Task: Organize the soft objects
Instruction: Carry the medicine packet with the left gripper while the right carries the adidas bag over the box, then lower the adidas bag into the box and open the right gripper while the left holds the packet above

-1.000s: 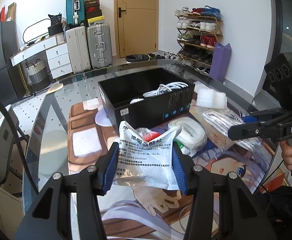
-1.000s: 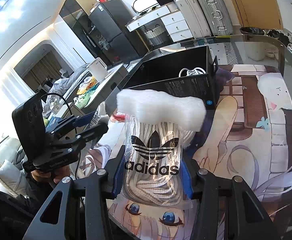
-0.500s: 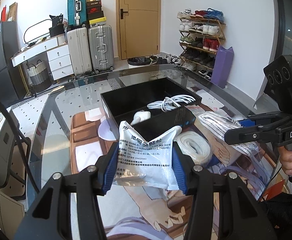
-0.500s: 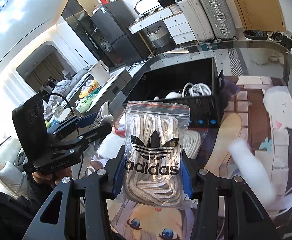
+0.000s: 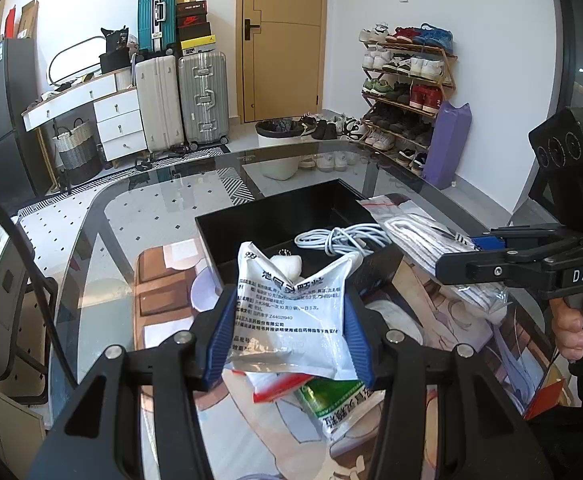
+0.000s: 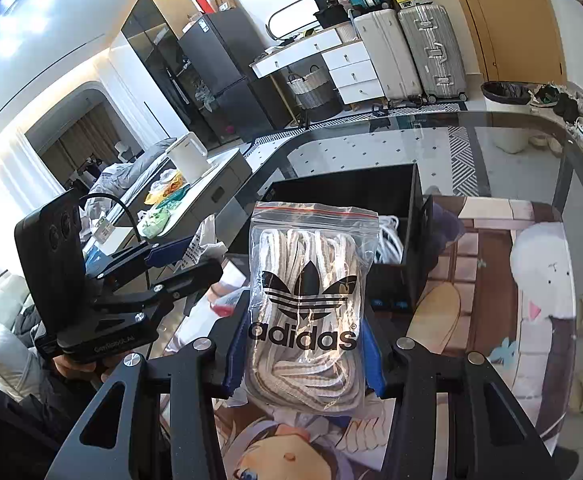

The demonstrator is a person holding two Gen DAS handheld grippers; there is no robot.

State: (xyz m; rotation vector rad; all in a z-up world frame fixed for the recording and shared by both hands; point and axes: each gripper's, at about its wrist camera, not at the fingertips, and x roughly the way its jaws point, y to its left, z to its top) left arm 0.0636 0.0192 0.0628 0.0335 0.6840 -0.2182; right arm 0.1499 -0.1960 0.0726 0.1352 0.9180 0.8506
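Now each claw grips a bag, left claw (image 5: 291,336) the white pouch (image 5: 291,312), right claw (image 6: 303,356) the laces bag (image 6: 307,304); next, release both into the black box (image 5: 287,216).

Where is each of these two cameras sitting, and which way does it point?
Left wrist: rides the left claw, facing the open black box and door; its white printed pouch, the right claw and a hand show.
Right wrist: rides the right claw, facing box and fridge; its clear Adidas lace bag and the left claw show.
Shared: box, white cable, glass table.
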